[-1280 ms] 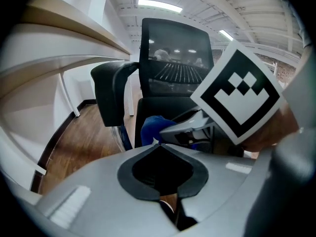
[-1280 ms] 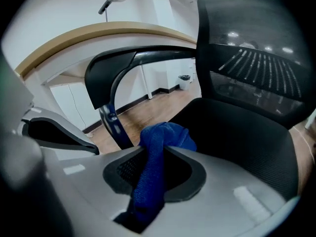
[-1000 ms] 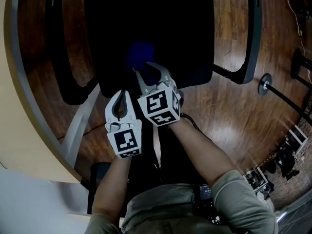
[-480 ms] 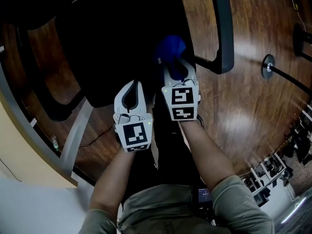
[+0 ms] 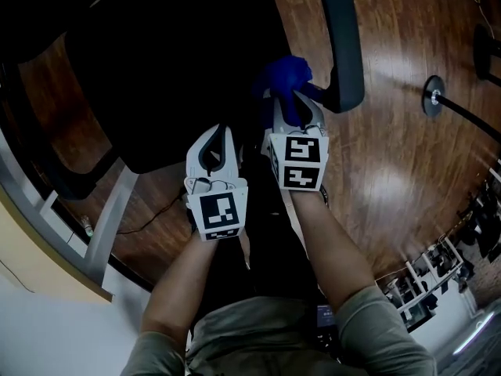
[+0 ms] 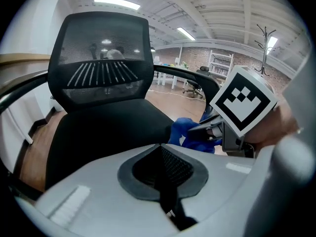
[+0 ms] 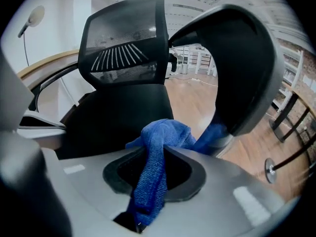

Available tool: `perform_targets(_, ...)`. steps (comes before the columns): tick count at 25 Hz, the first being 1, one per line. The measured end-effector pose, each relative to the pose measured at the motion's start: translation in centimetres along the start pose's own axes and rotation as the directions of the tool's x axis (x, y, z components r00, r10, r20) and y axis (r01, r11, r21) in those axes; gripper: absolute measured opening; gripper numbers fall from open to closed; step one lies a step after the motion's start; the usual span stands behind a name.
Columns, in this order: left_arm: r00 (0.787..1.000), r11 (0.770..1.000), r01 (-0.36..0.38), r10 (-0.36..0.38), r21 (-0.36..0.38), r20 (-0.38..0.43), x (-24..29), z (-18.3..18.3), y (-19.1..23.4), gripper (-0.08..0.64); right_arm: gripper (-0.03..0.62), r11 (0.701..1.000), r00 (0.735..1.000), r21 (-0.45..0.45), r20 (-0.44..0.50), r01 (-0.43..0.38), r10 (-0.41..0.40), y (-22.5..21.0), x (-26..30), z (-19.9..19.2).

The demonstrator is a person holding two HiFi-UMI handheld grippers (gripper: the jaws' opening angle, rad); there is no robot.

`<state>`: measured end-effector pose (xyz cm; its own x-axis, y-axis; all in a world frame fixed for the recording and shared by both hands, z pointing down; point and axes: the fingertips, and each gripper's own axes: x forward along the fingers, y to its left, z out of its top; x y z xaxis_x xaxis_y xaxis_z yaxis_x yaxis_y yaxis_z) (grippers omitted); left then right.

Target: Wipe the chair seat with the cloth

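Well, the black office chair (image 5: 156, 69) fills the upper half of your head view, standing on the wooden floor (image 5: 407, 155). You face it from the front, with its mesh backrest (image 6: 101, 68) upright beyond the seat. The seat (image 6: 108, 127) lies broad and bare ahead of both claws, so the whole surface is open to a wipe. The right armrest (image 5: 340, 37) curves down just beside where you work and crowds that edge; I judge it the thing most likely to snag a stroke.

Your right claw (image 5: 291, 104) points steeply down at the seat's right front corner. Its jaws pinch the cloth low in the throat, which leaves a loose bunch past the tips to serve as the wiping pad. Your left claw (image 5: 219, 131) hangs alongside, near but apart, its jaws pressed together on nothing. It seems merely parked over the seat's front edge, out of the cloth's way.

The blue cloth (image 7: 158, 147) sits crumpled between the seat edge and the armrest; whether it actually presses on the seat I cannot tell. By my reading you are working the right margin, and nothing on the seat shows how much is done.
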<state>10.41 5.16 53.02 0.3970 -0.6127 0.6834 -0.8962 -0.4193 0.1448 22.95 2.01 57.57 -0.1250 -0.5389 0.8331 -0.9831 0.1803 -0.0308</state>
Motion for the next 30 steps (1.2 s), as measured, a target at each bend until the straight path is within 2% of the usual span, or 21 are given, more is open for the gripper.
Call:
perform_targets(5, 0.999, 0.999, -0.028, 0.027, -0.019, -0.018, 0.2, -1.1, 0.2, 0.005, 0.083, 1.0, 1.0, 0.003, -0.019, -0.013, 0.013, -0.6, 0.9, -1.1)
perform_targets(11, 0.996, 0.995, -0.083, 0.082, -0.051, -0.021, -1.9, -1.7, 3.3, 0.006, 0.084, 1.0, 1.0, 0.009, -0.005, -0.012, 0.013, 0.4, 0.0, 0.4)
perform_targets(13, 0.993, 0.991, -0.117, 0.116, -0.071, -0.02, -3.1, -2.2, 5.0, 0.005, 0.086, 0.999, 0.999, -0.028, 0.02, -0.038, 0.038, 2.3, -0.7, 1.4)
perform_targets(16, 0.982, 0.975, -0.187, 0.186, -0.118, -0.02, -5.2, -3.2, 7.6, 0.006, 0.086, 0.985, 0.991, -0.128, 0.047, -0.117, 0.124, 6.7, -1.5, 2.8)
perform_targets(19, 0.969, 0.956, -0.245, 0.244, -0.161, -0.029, -8.0, -4.7, 10.4, 0.005, 0.086, 0.951, 0.97, -0.22, 0.057, -0.218, 0.235, 13.0, -2.6, 3.3)
perform_targets(24, 0.944, 0.917, -0.329, 0.324, -0.225, -0.061, -12.7, -7.7, 14.9, 0.005, 0.087, 0.868, 0.908, -0.311, 0.033, -0.387, 0.417, 23.6, -3.8, 3.3)
perform_targets(30, 0.922, 0.878, -0.386, 0.379, -0.283, -0.08, -17.2, -11.1, 18.6, 0.005, 0.087, 0.773, 0.854, -0.407, -0.034, -0.486, 0.519, 33.1, -4.3, 1.6)
